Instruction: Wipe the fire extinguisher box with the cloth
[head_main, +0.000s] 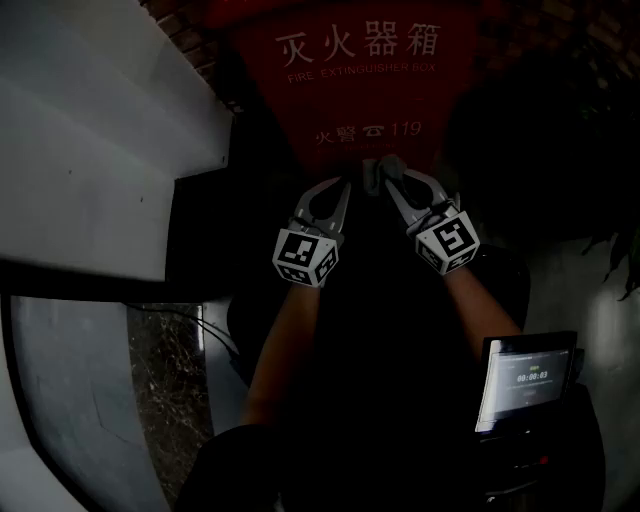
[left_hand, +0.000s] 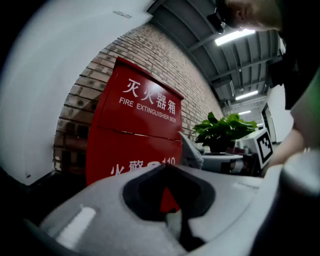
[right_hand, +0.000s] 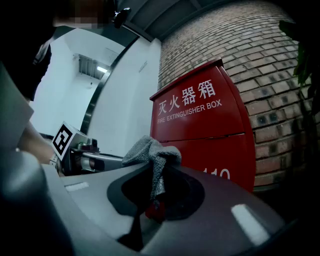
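Right gripper view shows the cloth (right_hand: 150, 150) pinched in the clenched jaws of the right gripper (right_hand: 159, 169), just before the red front of the fire extinguisher box (right_hand: 200, 122), below its lettering. The left gripper (left_hand: 167, 169) hangs beside it, jaws together and empty. Brick wall (right_hand: 265, 65) shows past both box edges.

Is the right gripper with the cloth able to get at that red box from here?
Likely yes: the right gripper, shut on the gray cloth, points straight at the fire extinguisher box, and nothing stands between them.
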